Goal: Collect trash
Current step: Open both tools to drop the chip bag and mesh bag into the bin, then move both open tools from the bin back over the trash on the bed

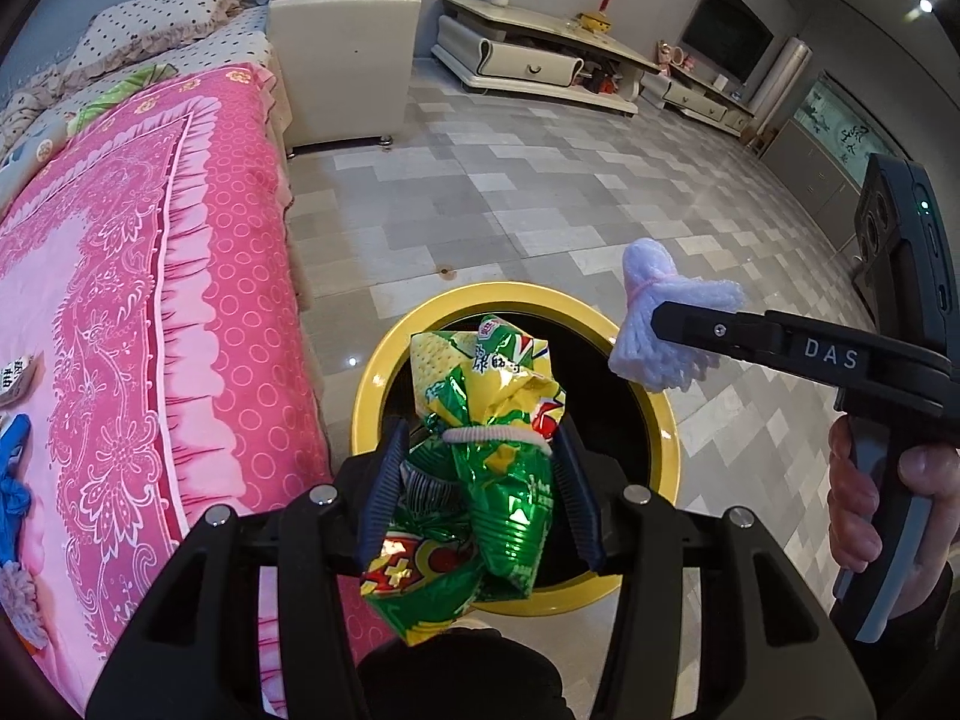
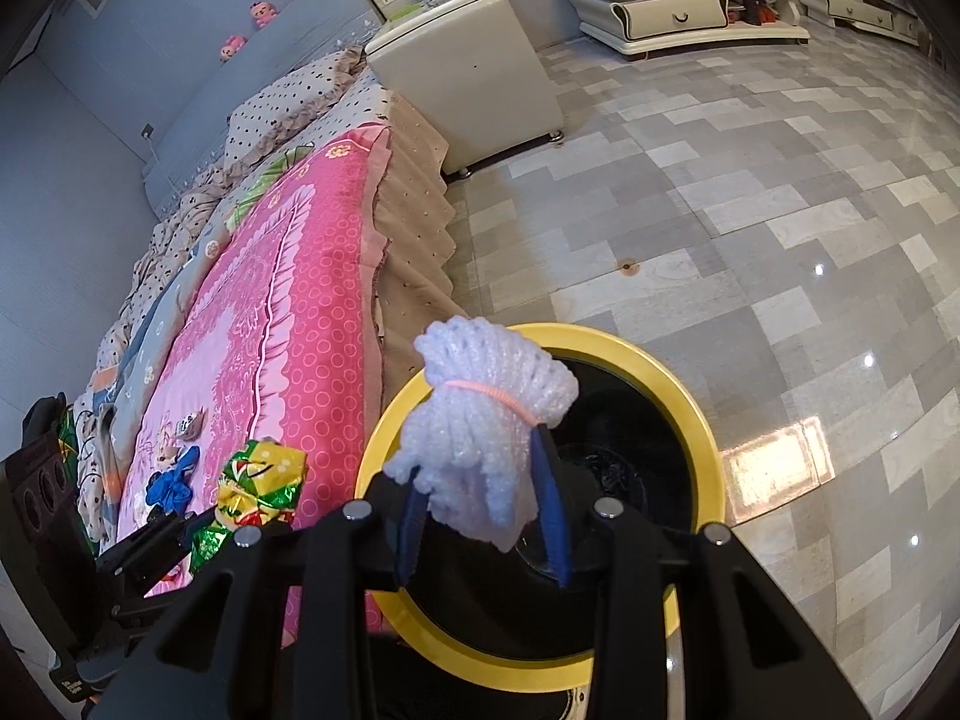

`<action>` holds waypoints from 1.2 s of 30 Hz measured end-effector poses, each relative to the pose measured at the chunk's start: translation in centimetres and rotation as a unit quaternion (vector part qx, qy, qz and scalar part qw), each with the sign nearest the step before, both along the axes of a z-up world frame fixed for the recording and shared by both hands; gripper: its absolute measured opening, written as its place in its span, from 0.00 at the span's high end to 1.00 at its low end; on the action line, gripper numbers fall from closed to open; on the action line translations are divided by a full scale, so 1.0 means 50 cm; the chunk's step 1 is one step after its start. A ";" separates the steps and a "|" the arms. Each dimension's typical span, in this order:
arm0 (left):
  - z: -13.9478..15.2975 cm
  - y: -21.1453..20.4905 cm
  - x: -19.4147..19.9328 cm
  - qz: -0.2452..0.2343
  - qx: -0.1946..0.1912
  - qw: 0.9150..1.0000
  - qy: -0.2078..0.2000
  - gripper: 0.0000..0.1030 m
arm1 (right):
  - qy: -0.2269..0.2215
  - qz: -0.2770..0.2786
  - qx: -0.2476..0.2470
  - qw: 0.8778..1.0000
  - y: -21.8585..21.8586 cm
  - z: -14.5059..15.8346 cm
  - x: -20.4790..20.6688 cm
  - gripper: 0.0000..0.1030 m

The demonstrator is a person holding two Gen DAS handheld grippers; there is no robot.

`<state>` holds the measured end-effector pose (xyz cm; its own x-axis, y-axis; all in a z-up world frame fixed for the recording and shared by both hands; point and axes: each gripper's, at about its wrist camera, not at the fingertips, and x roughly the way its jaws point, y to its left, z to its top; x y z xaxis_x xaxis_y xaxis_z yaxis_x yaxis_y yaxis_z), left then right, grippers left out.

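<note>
Yellow rim: the trash bin (image 1: 663, 420) is a black tub with a yellow ring, standing on the tiled floor (image 1: 540, 192) just beside the pink bedspread (image 1: 150, 300); its mouth faces up and looks unobstructed.
Left claw: the left gripper (image 1: 480, 480) is clamped on a crumpled green-and-yellow snack wrapper (image 1: 480, 420), its blue pads pressing in from both sides just below the wrapper's rubber-banded waist.
Wrapper's lie: its long axis runs roughly along the fingers, one end poking out ahead over the bin's dark mouth, the other trailing back toward the handle.
Right claw: the right gripper (image 2: 486, 510) is closed on a pale foam-net bundle (image 2: 480, 426) tied with a pink band; the bundle stands up past the fingertips.
Bundle's place: seen from the left wrist it hangs over the bin's far right rim; from the right wrist it sits over the near left rim. How far inside the ring it truly is cannot be told through the fisheye.
Key relation: both claws point steeply down with the bin directly beneath; the left load looks more centred over the opening than the right.
Judged next move: parting the jaws should drop each piece in; the right may want a nudge inward first.
Left behind: a blue scrap (image 2: 174, 483) and small bits remain on the bedspread.
</note>
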<state>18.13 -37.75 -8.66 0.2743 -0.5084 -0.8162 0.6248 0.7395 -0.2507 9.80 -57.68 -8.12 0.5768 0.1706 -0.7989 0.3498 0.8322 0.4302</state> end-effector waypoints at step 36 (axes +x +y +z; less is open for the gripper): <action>0.049 0.230 0.024 0.091 -0.008 0.995 -0.030 0.25 | 0.002 -0.001 -0.023 1.000 0.075 0.071 -0.034 0.42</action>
